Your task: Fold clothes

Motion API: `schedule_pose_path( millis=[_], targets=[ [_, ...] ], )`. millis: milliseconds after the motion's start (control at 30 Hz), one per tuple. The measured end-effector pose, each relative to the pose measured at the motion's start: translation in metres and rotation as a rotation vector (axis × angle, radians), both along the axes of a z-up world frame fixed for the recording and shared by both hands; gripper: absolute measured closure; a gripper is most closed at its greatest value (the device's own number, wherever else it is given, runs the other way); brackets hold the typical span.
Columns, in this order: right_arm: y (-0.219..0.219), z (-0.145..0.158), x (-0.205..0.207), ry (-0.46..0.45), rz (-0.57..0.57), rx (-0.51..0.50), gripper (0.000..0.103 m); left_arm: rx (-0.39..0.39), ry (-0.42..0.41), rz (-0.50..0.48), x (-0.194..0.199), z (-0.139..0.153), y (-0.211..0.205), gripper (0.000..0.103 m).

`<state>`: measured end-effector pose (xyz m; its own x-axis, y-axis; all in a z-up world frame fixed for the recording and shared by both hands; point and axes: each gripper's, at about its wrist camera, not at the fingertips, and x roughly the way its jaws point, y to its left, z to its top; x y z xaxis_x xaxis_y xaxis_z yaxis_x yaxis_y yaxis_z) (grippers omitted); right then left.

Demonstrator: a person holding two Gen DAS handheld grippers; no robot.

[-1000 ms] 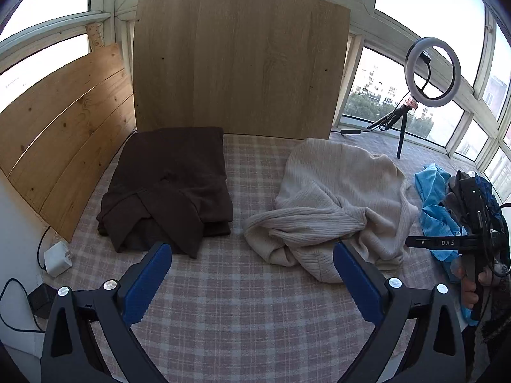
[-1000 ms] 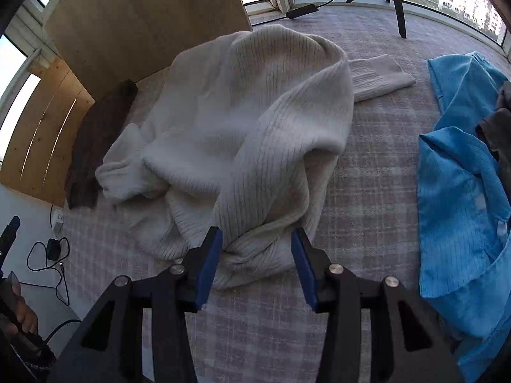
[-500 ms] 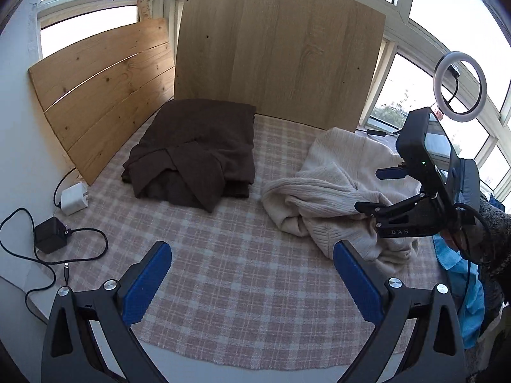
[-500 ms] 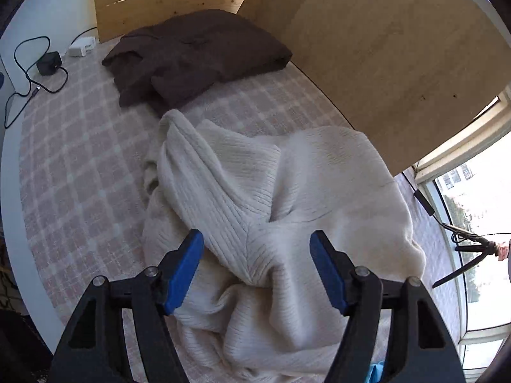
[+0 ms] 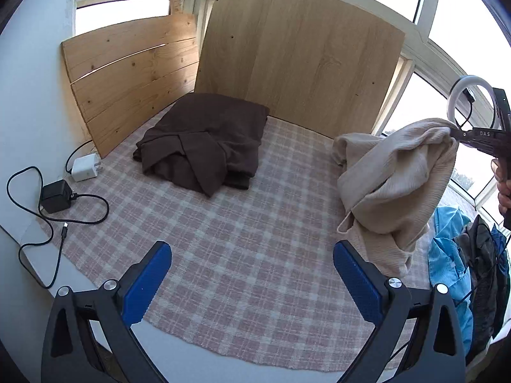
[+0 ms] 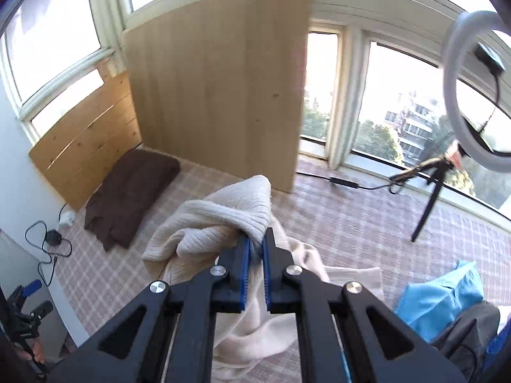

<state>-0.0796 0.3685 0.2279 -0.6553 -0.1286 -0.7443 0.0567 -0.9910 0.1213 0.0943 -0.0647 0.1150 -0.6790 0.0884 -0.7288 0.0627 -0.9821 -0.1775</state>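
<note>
My right gripper (image 6: 255, 249) is shut on a cream ribbed sweater (image 6: 223, 220) and holds it up off the checked cloth (image 5: 242, 255); the sweater (image 5: 396, 188) hangs in a bunch, its lower part still on the cloth. The right gripper (image 5: 455, 132) shows at the right of the left wrist view. My left gripper (image 5: 249, 284) is open and empty, held back above the near edge of the cloth. A folded dark brown garment (image 5: 204, 150) lies at the back left by the wooden boards; it also shows in the right wrist view (image 6: 127, 191).
Blue and dark clothes (image 5: 460, 268) are piled at the right. Wooden boards (image 5: 297, 51) lean against the windows behind. Chargers and cables (image 5: 57, 191) lie at the left edge. A ring light on a tripod (image 6: 460, 95) stands at the back right.
The right gripper has closed on the cream sweater and lifted it off the cloth. The left gripper has drawn further back and stays open.
</note>
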Motion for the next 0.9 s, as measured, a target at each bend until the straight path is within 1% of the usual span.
schedule_pose_path(
  millis=[33, 67, 100, 133, 167, 233, 267, 300, 333, 367, 400, 467, 533, 600, 667, 800, 900],
  targets=[
    [0.044, 0.007, 0.023, 0.001, -0.097, 0.002, 0.096, -0.005, 0.010, -0.041, -0.005, 0.001, 0.016, 0.001],
    [0.079, 0.010, 0.046, -0.012, -0.171, 0.027, 0.096, -0.009, 0.017, -0.085, -0.010, 0.002, 0.033, 0.001],
    [0.104, 0.006, 0.071, -0.055, -0.214, 0.089, 0.096, -0.010, 0.022, -0.131, -0.015, 0.002, 0.051, 0.001],
    [0.123, -0.001, 0.093, -0.120, -0.238, 0.158, 0.095, -0.009, 0.022, -0.180, -0.022, 0.001, 0.069, 0.001],
    [0.136, -0.008, 0.112, -0.179, -0.260, 0.203, 0.092, -0.009, 0.017, -0.227, -0.028, -0.002, 0.088, 0.001],
    [0.158, -0.013, 0.143, -0.228, -0.310, 0.231, 0.092, -0.012, 0.007, -0.315, -0.040, -0.009, 0.124, 0.001],
    [0.165, -0.012, 0.154, -0.219, -0.312, 0.218, 0.090, -0.014, 0.003, -0.357, -0.046, -0.012, 0.141, 0.001],
    [0.167, -0.008, 0.161, -0.185, -0.282, 0.181, 0.086, -0.015, -0.002, -0.404, -0.049, -0.015, 0.158, 0.001],
    [0.167, -0.006, 0.165, -0.151, -0.239, 0.149, 0.071, -0.023, -0.007, -0.455, -0.049, -0.018, 0.175, 0.001],
    [0.165, -0.005, 0.166, -0.123, -0.197, 0.137, 0.051, -0.042, -0.015, -0.498, -0.048, -0.021, 0.190, 0.002],
    [0.159, -0.010, 0.164, -0.105, -0.150, 0.154, 0.044, -0.063, -0.018, -0.540, -0.045, -0.024, 0.204, 0.002],
    [0.142, -0.026, 0.157, -0.090, -0.044, 0.225, 0.043, -0.101, -0.008, -0.615, -0.034, -0.028, 0.224, 0.002],
    [0.129, -0.046, 0.149, -0.101, 0.052, 0.312, 0.043, -0.128, -0.002, -0.693, -0.020, -0.033, 0.240, 0.002],
    [0.119, -0.067, 0.140, -0.128, 0.127, 0.358, 0.042, -0.150, -0.009, -0.767, -0.008, -0.040, 0.255, 0.002],
    [0.111, -0.087, 0.131, -0.158, 0.194, 0.395, 0.042, -0.191, -0.028, -0.820, -0.002, -0.053, 0.272, 0.001],
    [0.102, -0.122, 0.107, -0.223, 0.283, 0.460, 0.042, -0.225, -0.093, -0.872, -0.012, -0.083, 0.302, 0.002],
    [0.099, -0.145, 0.095, -0.277, 0.340, 0.471, 0.042, -0.214, -0.137, -0.869, -0.027, -0.100, 0.316, 0.002]
  ],
)
